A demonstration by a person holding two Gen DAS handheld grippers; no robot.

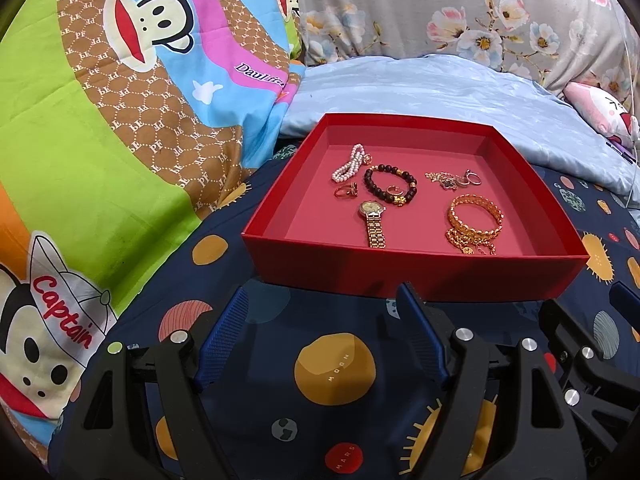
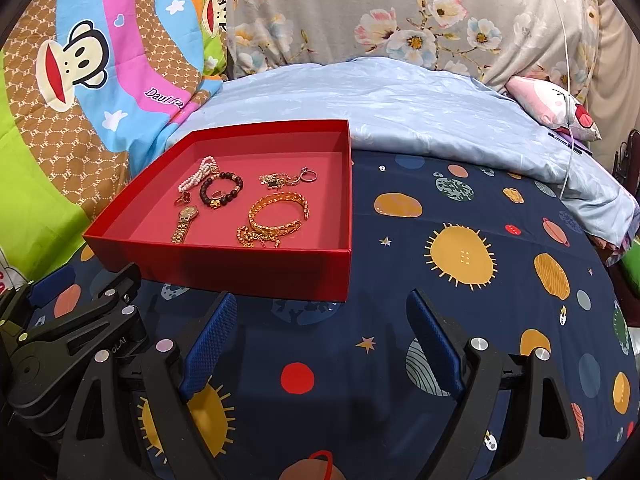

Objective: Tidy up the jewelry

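- A navy planet-print sheet (image 2: 460, 208) covers the bed and fills the lower half of both views; in the right wrist view the whole lower right is bare sheet, the widest open room.
- A pale blue quilt (image 1: 440, 92) lies folded across the upper centre, its front edge touching the back of the box. Behind it stands a floral pillow (image 2: 400, 12), and a cartoon monkey blanket (image 1: 120, 100) rises along the left, close to the box's left wall.
- The red box (image 1: 420, 276), a shallow open tray, sits centre-right in the left wrist view and centre-left in the right wrist view; its near wall lies just beyond the fingertips.
- All the jewelry lies inside, leaving bare floor along the walls: a gold bangle (image 1: 476, 216) with a gold chain (image 1: 472, 242) at lower right, a gold watch (image 1: 372, 220) at centre front, a dark bead bracelet (image 1: 388, 184) above it, a pearl strand (image 1: 350, 164) at upper left, and small rings (image 1: 470, 178) at upper right.
- The left gripper (image 1: 324, 320) hovers over the sheet, jaws wide and empty.
- The right gripper (image 2: 322, 328) is likewise spread wide, holding nothing.
- Only the right wrist view shows the bed's far right edge, where a pink plush (image 2: 560, 108) and a white cable (image 2: 568, 80) lie.
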